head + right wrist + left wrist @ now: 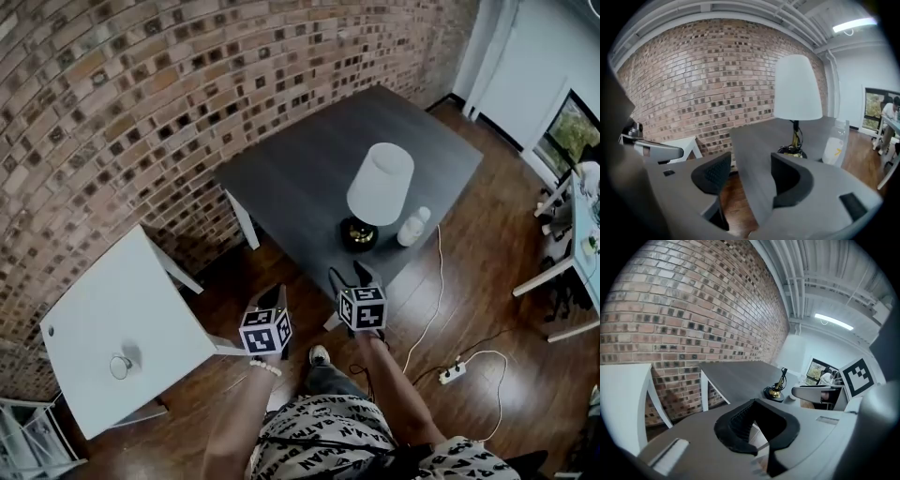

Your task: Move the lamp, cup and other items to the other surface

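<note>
Your right gripper (750, 164) holds its fingers wide apart, with nothing between them. Ahead of them, on the flat dark bench (309, 159), stands the lamp (380, 185). It has a smooth white cone shade, a thin gold stem and a round black foot. A pale plastic bottle (412, 228) stands just beside it. Your left gripper (757, 404) has its black ribbed fingers pressed together, empty. The white bench (131, 300) is off to their left.

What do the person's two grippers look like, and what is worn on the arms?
Both the left gripper and right gripper have grey bodies, black ribbed pads and a cube of black-and-white square markers. A pale beaded bracelet circles the left wrist; no sleeves.
</note>
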